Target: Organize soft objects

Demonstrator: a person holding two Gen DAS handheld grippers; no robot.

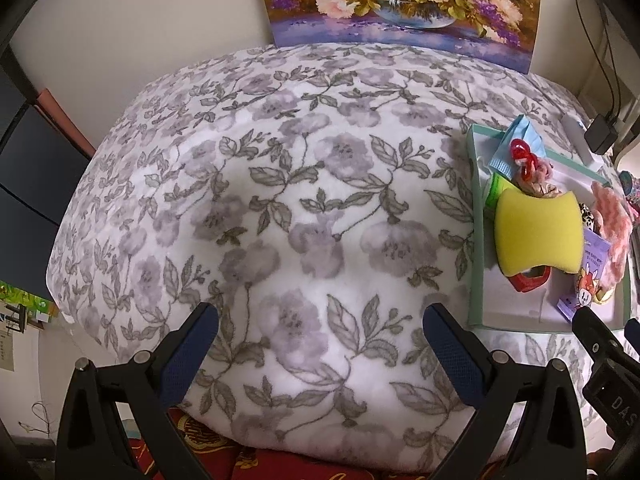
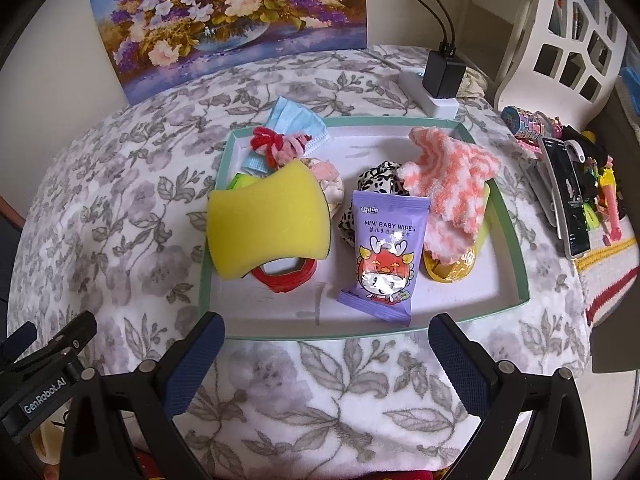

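Fleecy white blanket, printed with grey leaves and mauve blossoms, is lying under both of your tools. Your left gripper is hovering over a bare stretch of that plush cloth with its fingers spread wide and nothing between the textured blue pads. Your right gripper is hanging likewise parted and empty, just short of the near rim of the shallow green-edged tray.

Inside the tray, nearest you, a glossy purple pack of baby wipes is lying flat, with a shiny gold wrapped item beside it to the right. On the left a thick yellow sponge, waisted like an hourglass, is resting on a red ring-shaped piece. Farther in, a fuzzy orange-and-white sock is draping over the gold item, touching a leopard-print fabric piece. Beyond the sponge, red and pink fuzzy pipe cleaners are curling over a pleated blue face mask that is sticking out over the far rim.

Past the tray, a black charger is sitting in a white power strip, and a flower painting is leaning against the wall.
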